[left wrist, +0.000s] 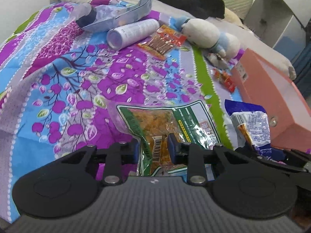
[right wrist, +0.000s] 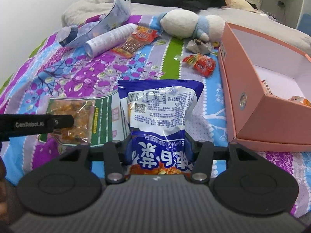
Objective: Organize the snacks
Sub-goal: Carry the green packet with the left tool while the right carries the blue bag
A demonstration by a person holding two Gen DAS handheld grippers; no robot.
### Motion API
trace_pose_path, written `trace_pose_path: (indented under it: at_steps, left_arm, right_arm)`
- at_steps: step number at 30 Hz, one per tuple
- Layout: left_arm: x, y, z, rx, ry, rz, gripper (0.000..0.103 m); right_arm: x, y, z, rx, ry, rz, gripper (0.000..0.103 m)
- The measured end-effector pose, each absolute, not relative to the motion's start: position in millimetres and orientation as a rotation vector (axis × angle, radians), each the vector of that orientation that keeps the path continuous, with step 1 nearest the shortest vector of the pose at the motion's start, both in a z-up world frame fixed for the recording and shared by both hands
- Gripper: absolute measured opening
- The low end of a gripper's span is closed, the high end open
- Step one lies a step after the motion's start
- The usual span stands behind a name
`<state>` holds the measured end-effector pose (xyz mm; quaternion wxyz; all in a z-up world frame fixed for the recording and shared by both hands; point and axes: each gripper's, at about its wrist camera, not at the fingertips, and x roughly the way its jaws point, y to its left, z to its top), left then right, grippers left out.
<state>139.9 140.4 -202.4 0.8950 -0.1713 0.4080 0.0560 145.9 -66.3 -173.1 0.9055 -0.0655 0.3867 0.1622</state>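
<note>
Two snack packs were in my grippers above the flowered bedspread (left wrist: 77,73), with the pink box (right wrist: 252,104) as my landmark at the far right. Farthest left of the box, my left gripper (left wrist: 153,151) had its blue pads clamped on the green snack pack (left wrist: 155,120), its clear window showing orange pieces. Next, closer to the box, my right gripper (right wrist: 158,145) pinched the lower part of the blue-and-white snack bag (right wrist: 157,106), its printed back toward the camera. Beyond them, left of the box, lay a white tube (right wrist: 108,38) touching a red strip pack (right wrist: 134,42). A plush toy (right wrist: 186,25) rested nearer the box's far corner, with a small red packet (right wrist: 202,64) just beside the box wall. Inside the open box, some orange packets (right wrist: 299,100) sat near the front.
</note>
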Motion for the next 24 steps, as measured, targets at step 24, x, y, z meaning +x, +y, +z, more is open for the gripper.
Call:
trace_pose_path:
  at_steps: [24]
  left_arm:
    - [123.9, 113.5, -111.4, -0.404, 0.702, -0.044, 0.015]
  right_arm:
    - [102.4, -114.9, -91.6, -0.027, 0.678, 0.217, 0.052]
